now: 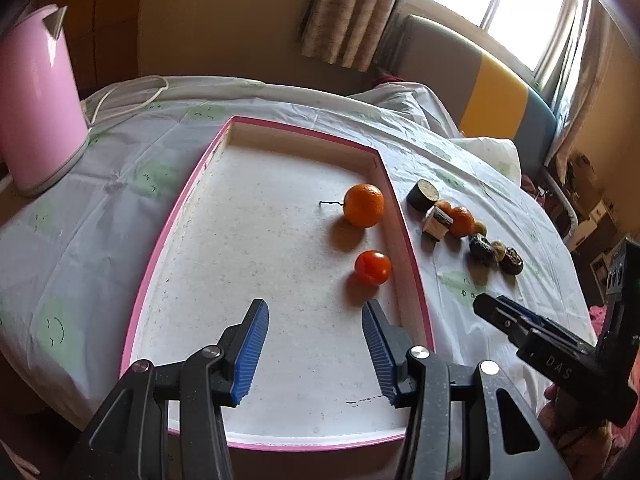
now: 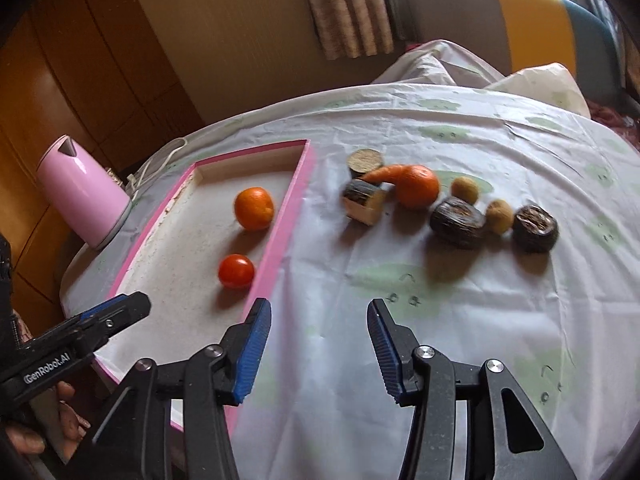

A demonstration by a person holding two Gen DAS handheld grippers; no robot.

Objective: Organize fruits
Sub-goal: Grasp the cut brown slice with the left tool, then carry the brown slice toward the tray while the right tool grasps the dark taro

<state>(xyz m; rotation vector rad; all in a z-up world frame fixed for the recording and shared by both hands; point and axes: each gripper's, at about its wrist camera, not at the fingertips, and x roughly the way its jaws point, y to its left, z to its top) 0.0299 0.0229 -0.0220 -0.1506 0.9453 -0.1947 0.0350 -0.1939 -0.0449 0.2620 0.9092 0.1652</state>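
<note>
Both grippers are held wide apart at the fingers and nothing is gripped by either. By the left gripper [image 1: 315, 346] a position is kept low over the near end of the pink-rimmed tray [image 1: 152, 264], its blue ribbed pads spread above bare tray floor. By the right gripper [image 2: 319, 348] a position is kept over the tablecloth [image 2: 460, 320], with its left finger just above the tray's right rim, presumably so that the loose pieces can be reached without crossing the other arm.

Two fruits are already contained in the tray: an orange [image 1: 364, 211] toward the far right side, with a thin dark stem lying beside it, and a tomato [image 1: 372, 267] nearer, close to the right wall. They appear to have been set against that wall because it is the side nearest the pile.

Outside the tray, on the cloth, the remaining pieces are found in a loose row: a carrot-shaped orange piece [image 2: 412, 184], two small tan round fruits [image 2: 465, 189], two dark wrinkled ones [image 2: 458, 222], a round dark block [image 2: 364, 162] and a wedge-shaped block [image 2: 362, 202] touching the carrot piece.

A pink kettle [image 1: 38, 100] is stood left of the tray, well apart from the fruit.

The task is judged to be early; most pieces are yet to be moved.
</note>
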